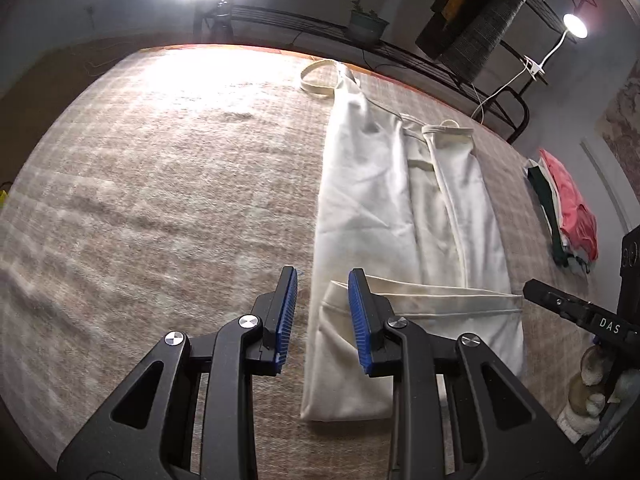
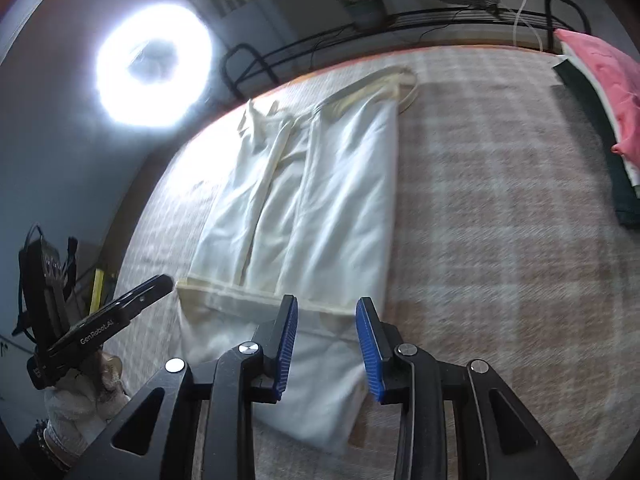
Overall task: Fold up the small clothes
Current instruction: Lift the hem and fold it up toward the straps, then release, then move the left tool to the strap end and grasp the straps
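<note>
Cream garment laid long on the plaid blanket, both grippers empty above its near end.

The left gripper [image 1: 322, 322], jaws apart and holding nothing, hovers over the garment [image 1: 400, 208]'s left edge. The garment's long axis runs straight away from both sets of jaws, hem nearest, folded band crosswise just ahead. The right gripper [image 2: 327, 346], also open and empty, sits over the near right corner. The cloth looks smooth, thin and limp on the fuzzy checked blanket [image 1: 160, 184]. Beyond the right jaws lies a folded pile [image 2: 600, 80].
</note>
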`<state>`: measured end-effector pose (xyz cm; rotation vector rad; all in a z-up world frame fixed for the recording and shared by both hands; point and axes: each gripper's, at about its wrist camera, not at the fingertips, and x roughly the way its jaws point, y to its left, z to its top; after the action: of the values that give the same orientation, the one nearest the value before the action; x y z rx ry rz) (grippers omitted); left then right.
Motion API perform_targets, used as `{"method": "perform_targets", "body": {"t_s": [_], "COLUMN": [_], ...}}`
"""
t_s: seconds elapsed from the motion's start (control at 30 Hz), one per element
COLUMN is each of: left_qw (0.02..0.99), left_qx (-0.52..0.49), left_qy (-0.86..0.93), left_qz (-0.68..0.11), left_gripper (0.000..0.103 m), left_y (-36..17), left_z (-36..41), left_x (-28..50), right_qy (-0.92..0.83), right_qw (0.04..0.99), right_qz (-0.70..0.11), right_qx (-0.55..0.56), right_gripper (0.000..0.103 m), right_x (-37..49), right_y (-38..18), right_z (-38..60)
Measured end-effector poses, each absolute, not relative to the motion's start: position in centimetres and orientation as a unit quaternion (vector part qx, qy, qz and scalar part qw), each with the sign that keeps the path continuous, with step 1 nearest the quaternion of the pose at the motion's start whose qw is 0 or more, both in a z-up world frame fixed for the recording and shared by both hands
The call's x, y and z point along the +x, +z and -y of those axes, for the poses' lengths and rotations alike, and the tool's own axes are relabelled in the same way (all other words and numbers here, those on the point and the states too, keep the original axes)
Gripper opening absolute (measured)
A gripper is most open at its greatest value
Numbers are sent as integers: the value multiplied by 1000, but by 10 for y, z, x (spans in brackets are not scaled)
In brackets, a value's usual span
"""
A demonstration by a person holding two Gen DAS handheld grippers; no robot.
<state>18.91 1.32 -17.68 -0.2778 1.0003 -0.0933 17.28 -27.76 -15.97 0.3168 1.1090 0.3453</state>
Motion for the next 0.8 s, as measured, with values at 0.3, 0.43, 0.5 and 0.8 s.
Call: {"method": "perform_targets", "body": {"t_s": [0.3, 0.43, 0.5, 0.8], "left_qw": [856, 852, 857, 867], "left_qx": [-119, -112, -84, -91], "left_qy": [-58, -55, -28, 4], "left_qz": [-500, -508, -507, -489], "left_gripper": [26, 26, 26, 26], "left_y": [-186, -196, -200, -196], "left_z": [-11, -7, -4, -18], "left_x": [187, 190, 192, 197], "right_qy": [157, 154, 159, 141], "right_qw": [813, 807, 805, 827], "right_qz": [-543, -554, -556, -536], "right_qx": [140, 135, 132, 88], "right_gripper": [43, 33, 18, 19], "right_x": [169, 171, 172, 182], "right_y": [-164, -173, -175, -170], "right_z": [287, 287, 283, 279]}}
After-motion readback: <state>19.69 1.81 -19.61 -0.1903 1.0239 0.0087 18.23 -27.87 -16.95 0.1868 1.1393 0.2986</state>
